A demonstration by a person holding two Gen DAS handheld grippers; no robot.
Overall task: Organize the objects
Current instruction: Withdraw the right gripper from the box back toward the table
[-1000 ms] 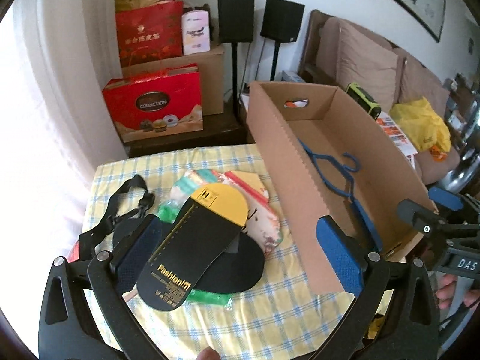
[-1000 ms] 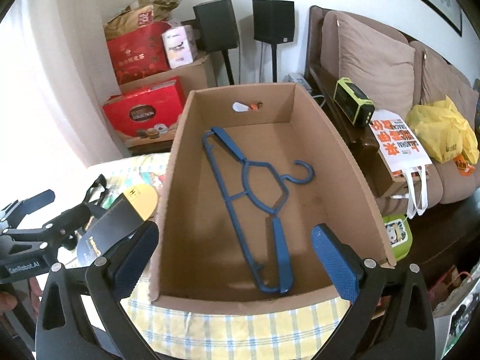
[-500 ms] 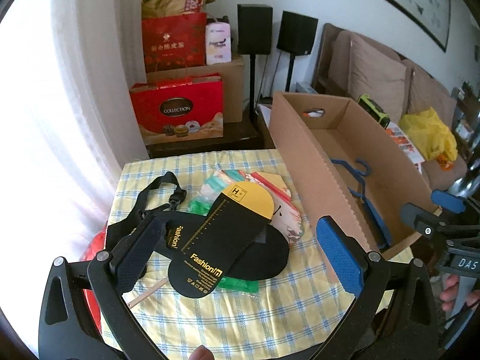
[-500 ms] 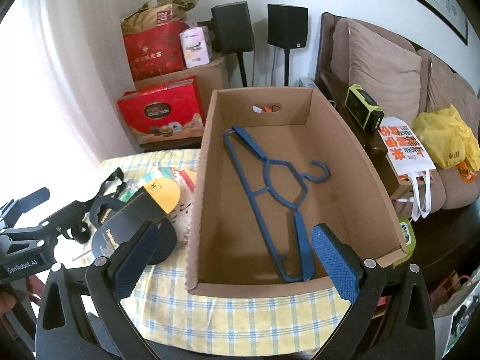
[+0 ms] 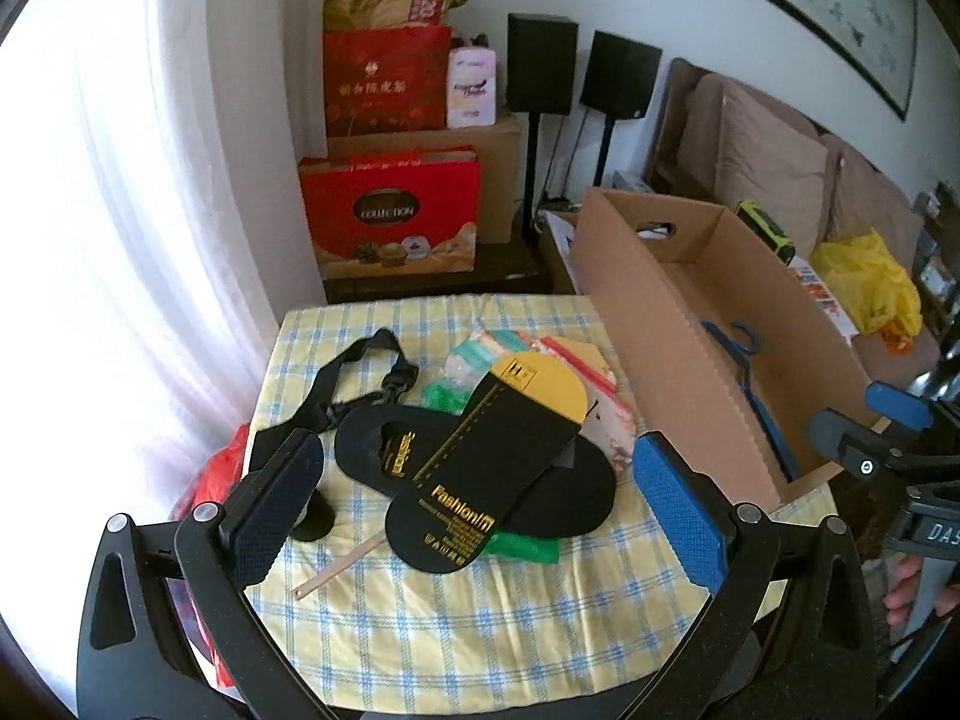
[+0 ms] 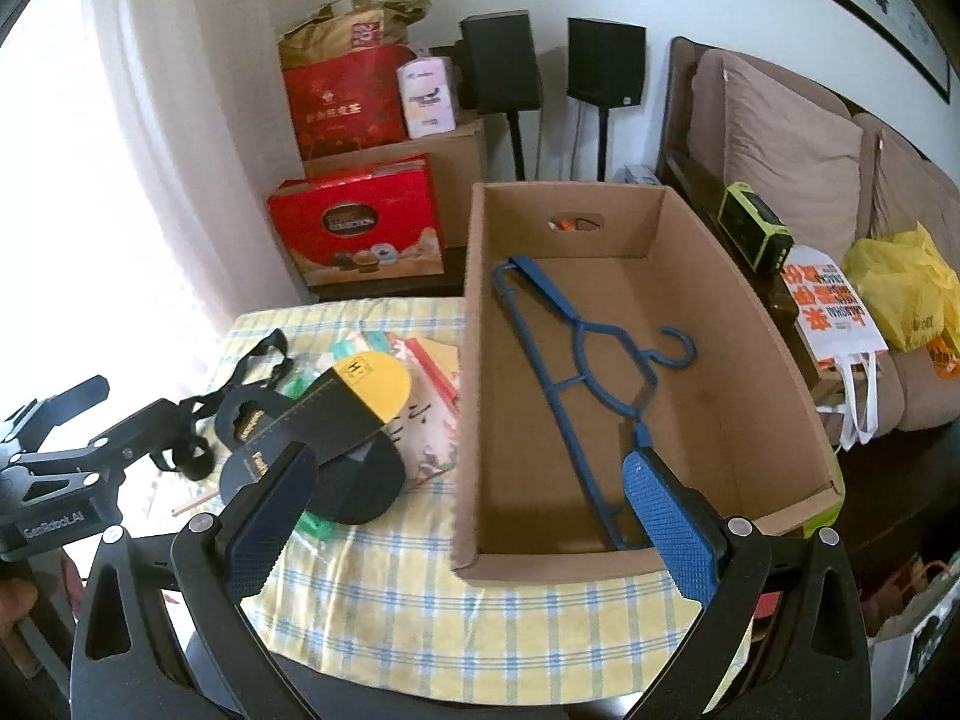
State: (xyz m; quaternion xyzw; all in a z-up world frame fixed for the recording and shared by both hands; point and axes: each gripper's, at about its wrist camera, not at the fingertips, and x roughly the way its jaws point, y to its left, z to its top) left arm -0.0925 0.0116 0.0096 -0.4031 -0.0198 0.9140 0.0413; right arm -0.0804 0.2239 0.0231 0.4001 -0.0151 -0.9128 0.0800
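Left wrist view: the left gripper (image 5: 474, 495) is seen with its jaws spread wide and nothing between them, hovering above the near edge of the checked tablecloth (image 5: 480, 618). Just beyond the fingertips, the black-and-yellow insole card (image 5: 486, 459) is found lying on top of the black slippers (image 5: 540, 495). Its long axis runs diagonally, the printed black end nearest the tool and slightly left, the yellow end pointing away and to the right, toward the cardboard box (image 5: 672, 354). The card sits almost centred between the two pads, so the coming grasp is judged to need little sideways shift, only a reach forward and down with a wrist turn to cross the card's narrow width. A thin wooden stick (image 5: 339, 567) lies on the cloth close to the left pad, and a black strap (image 5: 354, 375) is spread further back on the left. Folded packets (image 5: 600, 414) are partly covered by the card.

In the right wrist view, the right gripper (image 6: 465, 513) is likewise shown unclenched and empty, aimed at the near wall of the box. The card (image 6: 324, 420) lies well to its left, so the left gripper is judged the nearer tool. Inside the box a blue hanger (image 6: 576, 372) already lies diagonally along the floor. Farthest back, red gift boxes (image 5: 390, 213) are stacked by the wall.
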